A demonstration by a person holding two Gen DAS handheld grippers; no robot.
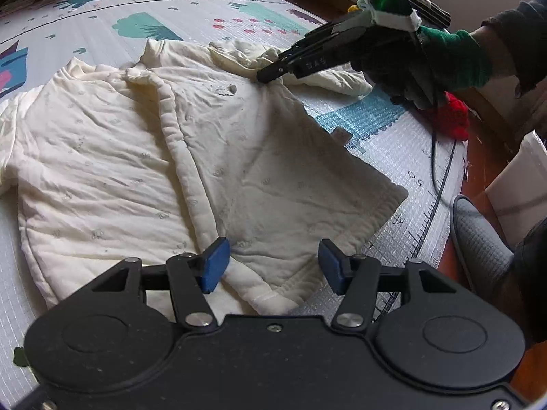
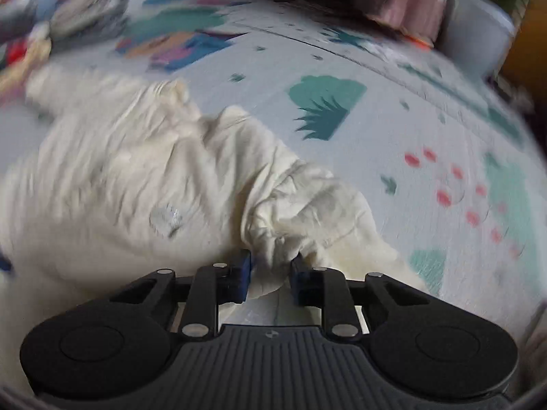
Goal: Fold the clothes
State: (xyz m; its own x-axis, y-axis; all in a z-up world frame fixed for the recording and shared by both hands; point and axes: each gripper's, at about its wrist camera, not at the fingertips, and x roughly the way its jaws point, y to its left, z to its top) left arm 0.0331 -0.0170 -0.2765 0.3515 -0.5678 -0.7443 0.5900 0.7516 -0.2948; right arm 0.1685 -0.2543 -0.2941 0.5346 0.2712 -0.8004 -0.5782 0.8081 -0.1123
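Cream quilted baby jacket (image 1: 191,157) spread on the play mat (image 1: 393,157), long axis running from 7 to 1 o'clock in the left wrist view. Right gripper (image 2: 270,270) narrowed onto the bunched sleeve (image 2: 307,212), cloth pinched between the pads, at 1 o'clock of the jacket body. Left gripper (image 1: 270,264) half open and empty, hovering over the hem corner (image 1: 273,294) at 6 o'clock. Nearer to the sleeve: right; likely fold inward toward 8 o'clock across the chest
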